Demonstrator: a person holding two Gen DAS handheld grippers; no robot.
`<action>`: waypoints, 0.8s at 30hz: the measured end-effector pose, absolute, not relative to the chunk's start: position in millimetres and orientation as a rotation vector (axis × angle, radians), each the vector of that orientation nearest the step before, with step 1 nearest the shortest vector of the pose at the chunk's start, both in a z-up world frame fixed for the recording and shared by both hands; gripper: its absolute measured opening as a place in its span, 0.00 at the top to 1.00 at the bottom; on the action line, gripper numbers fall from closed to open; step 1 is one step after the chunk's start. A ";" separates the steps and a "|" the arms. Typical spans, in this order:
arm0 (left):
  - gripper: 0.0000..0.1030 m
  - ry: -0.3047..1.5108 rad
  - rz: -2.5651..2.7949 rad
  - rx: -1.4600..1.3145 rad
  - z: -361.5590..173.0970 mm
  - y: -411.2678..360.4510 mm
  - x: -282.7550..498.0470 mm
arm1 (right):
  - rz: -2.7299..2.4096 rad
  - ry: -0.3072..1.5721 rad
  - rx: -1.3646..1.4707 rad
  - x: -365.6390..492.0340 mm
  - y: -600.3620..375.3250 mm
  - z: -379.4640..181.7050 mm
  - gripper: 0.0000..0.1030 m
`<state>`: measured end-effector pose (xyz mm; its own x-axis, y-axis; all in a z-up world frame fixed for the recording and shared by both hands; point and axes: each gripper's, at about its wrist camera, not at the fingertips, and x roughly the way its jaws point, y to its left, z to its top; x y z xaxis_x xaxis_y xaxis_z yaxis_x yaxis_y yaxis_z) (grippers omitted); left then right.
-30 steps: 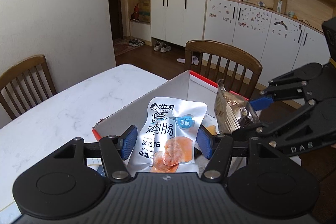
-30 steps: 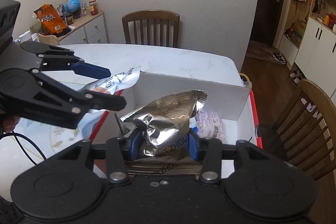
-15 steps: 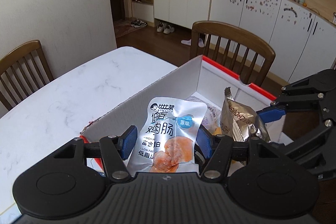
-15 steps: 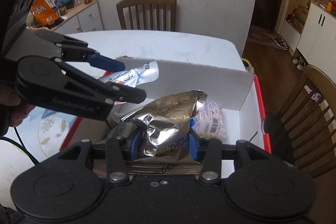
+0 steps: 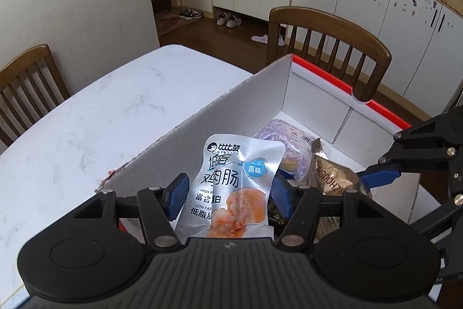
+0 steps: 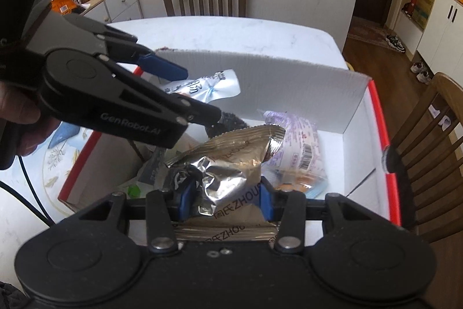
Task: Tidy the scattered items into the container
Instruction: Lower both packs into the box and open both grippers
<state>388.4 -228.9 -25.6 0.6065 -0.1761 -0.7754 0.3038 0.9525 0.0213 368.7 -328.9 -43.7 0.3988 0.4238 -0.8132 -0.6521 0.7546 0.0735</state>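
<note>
We see both tongs over the open box (image 5: 315,94): the left gripper (image 5: 228,194) clamps the white sausage pouch (image 5: 234,187), long axis pointing toward the far wall; the right gripper (image 6: 224,200) clamps the foil packet (image 6: 231,161), lower, nearer the box floor.

**Layout: box, table and surroundings**

We record the box (image 6: 260,94) standing on the table (image 5: 86,120), at its edge, with one chair (image 5: 327,48) just behind the far wall of the box and a second chair (image 5: 26,86) at the table's left side. In the box lies a wrapped bun (image 6: 298,146), beside the foil bag (image 6: 231,164). The chicken sausage pouch (image 5: 234,187) sits above the box's near-left part.
</note>
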 end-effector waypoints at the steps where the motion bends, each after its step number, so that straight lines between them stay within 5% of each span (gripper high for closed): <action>1: 0.42 0.882 -0.277 0.164 -27.4 -229.5 390.4 | 0.695 0.941 -0.279 369.6 -327.4 -45.9 0.57; 24: 0.41 1.033 -0.284 0.235 -68.5 -237.9 429.0 | 0.771 1.001 -0.312 370.2 -315.9 -65.3 0.57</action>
